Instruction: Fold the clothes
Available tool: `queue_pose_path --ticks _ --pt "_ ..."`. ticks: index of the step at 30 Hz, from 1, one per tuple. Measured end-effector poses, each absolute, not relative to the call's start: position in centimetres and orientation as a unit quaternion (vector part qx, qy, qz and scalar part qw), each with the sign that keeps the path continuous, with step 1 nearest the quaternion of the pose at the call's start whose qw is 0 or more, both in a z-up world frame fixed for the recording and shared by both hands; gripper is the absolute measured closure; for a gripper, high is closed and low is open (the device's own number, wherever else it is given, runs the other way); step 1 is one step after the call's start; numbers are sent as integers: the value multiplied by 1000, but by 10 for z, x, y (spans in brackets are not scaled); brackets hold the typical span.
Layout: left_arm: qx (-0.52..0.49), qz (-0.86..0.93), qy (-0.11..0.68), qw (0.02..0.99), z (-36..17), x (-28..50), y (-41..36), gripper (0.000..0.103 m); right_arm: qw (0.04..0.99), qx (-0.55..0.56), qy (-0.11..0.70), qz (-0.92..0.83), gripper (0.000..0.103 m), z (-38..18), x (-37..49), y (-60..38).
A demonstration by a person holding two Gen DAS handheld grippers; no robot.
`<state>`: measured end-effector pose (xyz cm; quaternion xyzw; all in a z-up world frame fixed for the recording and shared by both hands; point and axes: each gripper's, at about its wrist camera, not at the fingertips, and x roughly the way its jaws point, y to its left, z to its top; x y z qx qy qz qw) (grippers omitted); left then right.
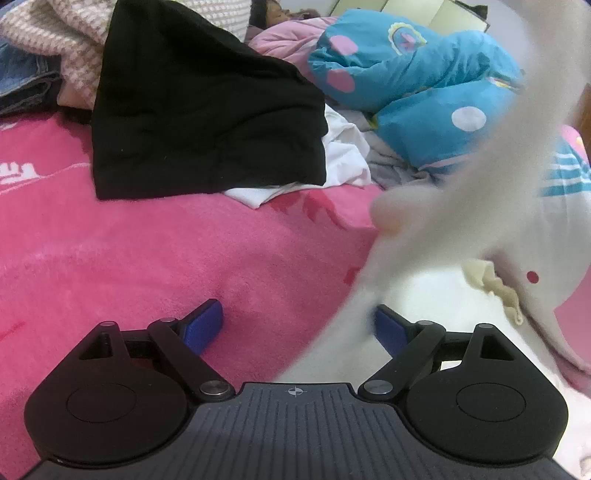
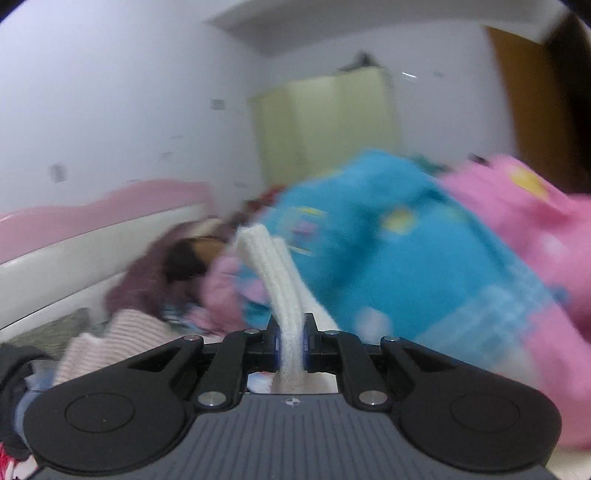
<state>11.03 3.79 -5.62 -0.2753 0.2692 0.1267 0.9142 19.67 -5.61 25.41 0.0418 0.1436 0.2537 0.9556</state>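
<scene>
Right hand-held gripper [image 2: 291, 350] pinches a soft, light white fleece garment [image 2: 275, 277] at its thick folded edge; left hand-held gripper [image 1: 295, 325] spread wide.

A: Room, quick?
B: Bedroom. Pale plain wall [image 2: 129, 92], a few small marks or plates on it, too blurred to tell which.
A: Furniture?
B: Bed with a pink and white curved headboard [image 2: 92, 225] against that wall. Pale yellow-green wardrobe [image 2: 325, 125] in the far corner, something dark on top, unclear. Brown wooden door [image 2: 524, 96] at the right edge.
A: Bed surface?
B: Bright pink blanket [image 1: 166, 251] across it; blue spotted duvet [image 1: 424, 99] heaped at the far side.
A: Ceiling, light?
B: White ceiling with a stepped edge [image 2: 295, 26]. Even indoor light.
</scene>
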Motion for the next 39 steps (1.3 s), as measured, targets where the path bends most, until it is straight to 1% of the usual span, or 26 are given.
queue_pose_path --ticks 3,9,15,18,20,21,22,23,27,30,33,37,39 --pt "-288 124 270 911 -56 110 42 14 944 8 146 295 93 255 205 23" --pt "-322 120 271 899 -55 110 50 14 917 -19 185 353 93 216 210 150" --pt "-346 118 270 891 -54 108 54 14 892 -26 225 392 93 167 194 221" --pt "-353 117 269 888 -55 108 57 14 872 -47 251 418 92 144 187 245" --pt "-359 115 269 886 -55 108 59 14 858 -66 265 435 88 136 182 257" --pt "-363 114 269 885 -55 108 60 14 853 -78 266 441 78 136 179 262" --pt "-365 113 269 884 -55 108 61 14 849 -91 267 447 72 136 175 267" --pt "-367 113 269 883 -55 108 62 14 841 -95 261 464 62 141 172 267" --pt "-365 113 269 884 -55 108 62 14 829 -81 199 517 55 175 158 238" --pt "-366 112 268 884 -55 106 63 15 840 -66 159 514 54 204 153 195" --pt "-368 112 267 884 -55 106 64 15 863 -42 142 482 55 222 159 130" --pt "-364 117 263 886 -55 104 62 15 907 -9 142 396 56 227 172 19" --pt "-359 120 260 888 -55 103 60 15 926 6 148 348 60 220 179 -30"
